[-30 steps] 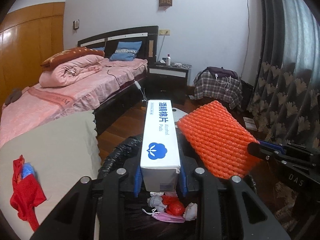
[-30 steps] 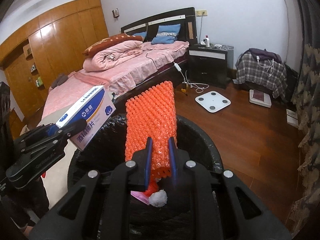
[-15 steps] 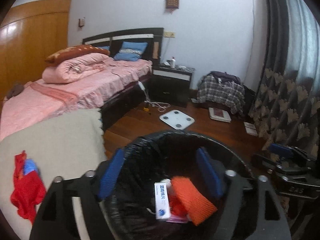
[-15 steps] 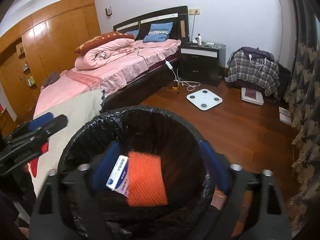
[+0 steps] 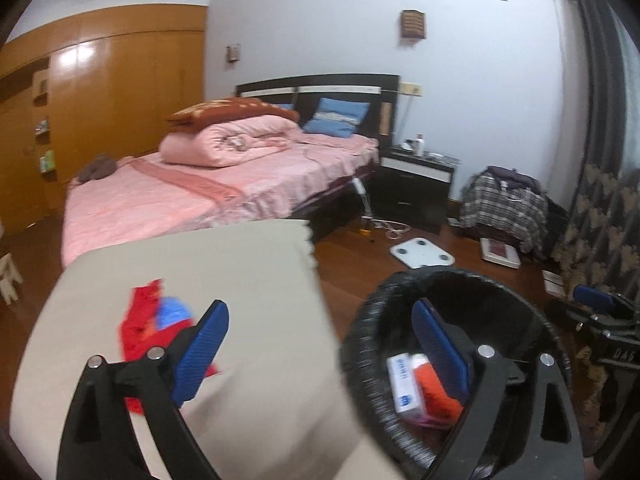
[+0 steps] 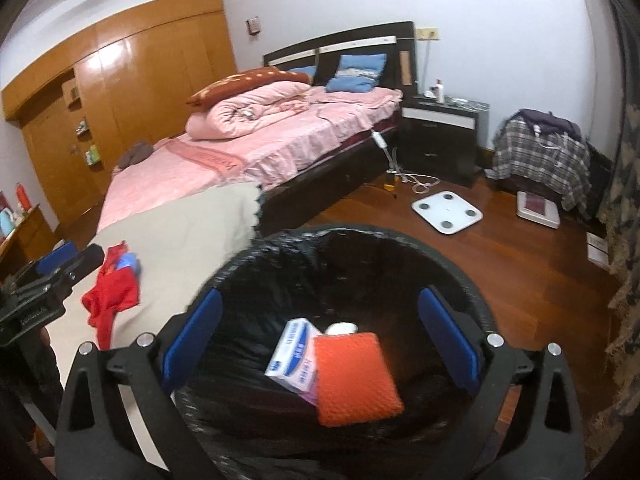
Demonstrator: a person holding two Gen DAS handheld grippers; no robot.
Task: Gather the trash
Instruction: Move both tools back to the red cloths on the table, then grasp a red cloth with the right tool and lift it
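Red cloth (image 6: 112,292) on beige cover (image 5: 224,272), left. My left gripper (image 5: 320,344) just opened wide, empty. My right gripper (image 6: 320,336) likewise, nothing between. White box (image 6: 294,354) and orange bubble wrap (image 6: 352,376) lie inside black-lined bin (image 6: 280,248).

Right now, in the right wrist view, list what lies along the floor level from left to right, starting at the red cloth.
Red cloth → white box → orange pad → scale → plaid cover
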